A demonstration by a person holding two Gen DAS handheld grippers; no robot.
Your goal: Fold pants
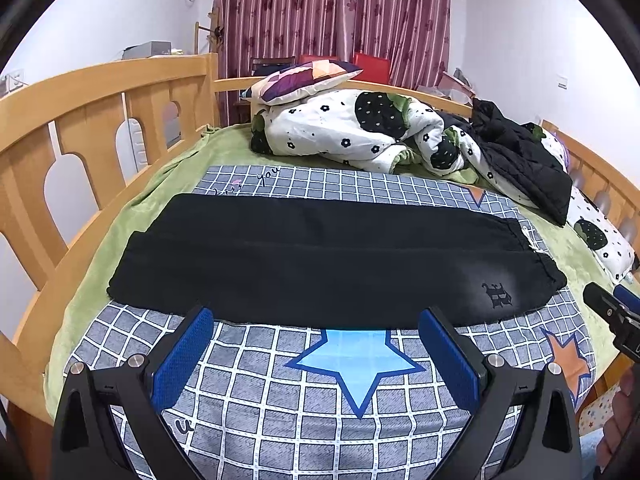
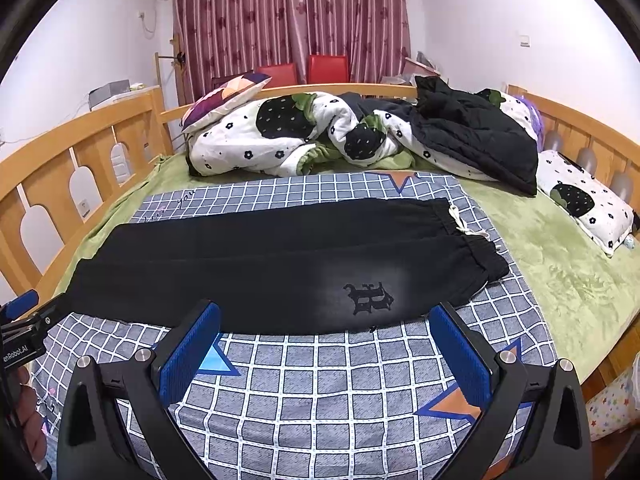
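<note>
Pants (image 1: 320, 256) lie just ahead of both released hand-held grippers, left (image 1: 316, 344) and right (image 2: 326, 340); pinch the near edge evenly.

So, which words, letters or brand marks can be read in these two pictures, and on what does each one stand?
"enRobot.AI": on the left gripper, its start cut off by the picture's edge.
"you": cursive, on the checked sheet beyond the pants.
Gothic emblem on the pants: perhaps a "B", not certain.
Pink writing beside "you": too blurred to read.
</note>
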